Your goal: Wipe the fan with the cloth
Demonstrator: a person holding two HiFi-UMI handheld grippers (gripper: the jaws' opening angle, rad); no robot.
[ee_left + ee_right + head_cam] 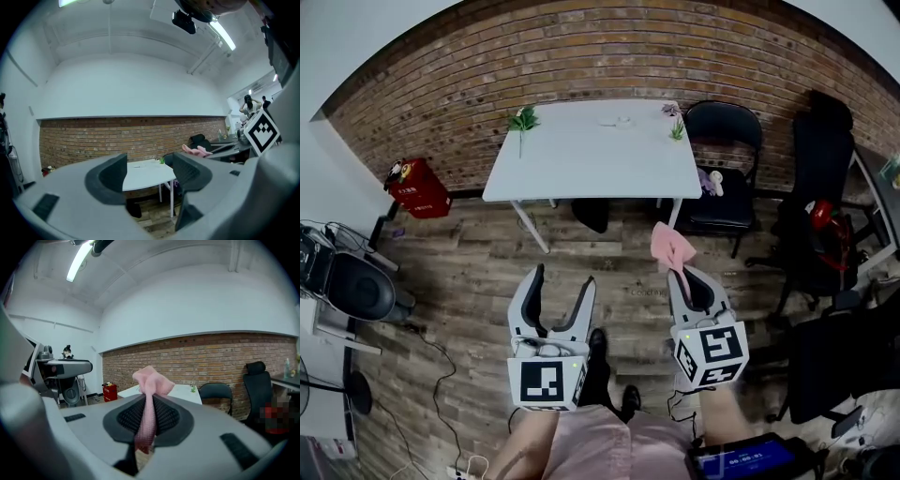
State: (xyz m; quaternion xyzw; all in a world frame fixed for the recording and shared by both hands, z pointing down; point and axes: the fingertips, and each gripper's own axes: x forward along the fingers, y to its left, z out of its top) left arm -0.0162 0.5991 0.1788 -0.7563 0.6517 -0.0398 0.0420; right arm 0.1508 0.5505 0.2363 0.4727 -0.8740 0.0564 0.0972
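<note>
Head view: right gripper [680,278] jaws clenched on soft pink cloth [671,247], bunch poking out ahead | left gripper [562,278] jaws released, empty | fan not plainly in sight | tip: hold the pinch firm, wipe with the loose bunch

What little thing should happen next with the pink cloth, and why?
Probably turn to look for the fan: the right gripper is shut on the cloth, the left gripper is open and empty, and ahead stands a table, with no fan I can make out.
</note>
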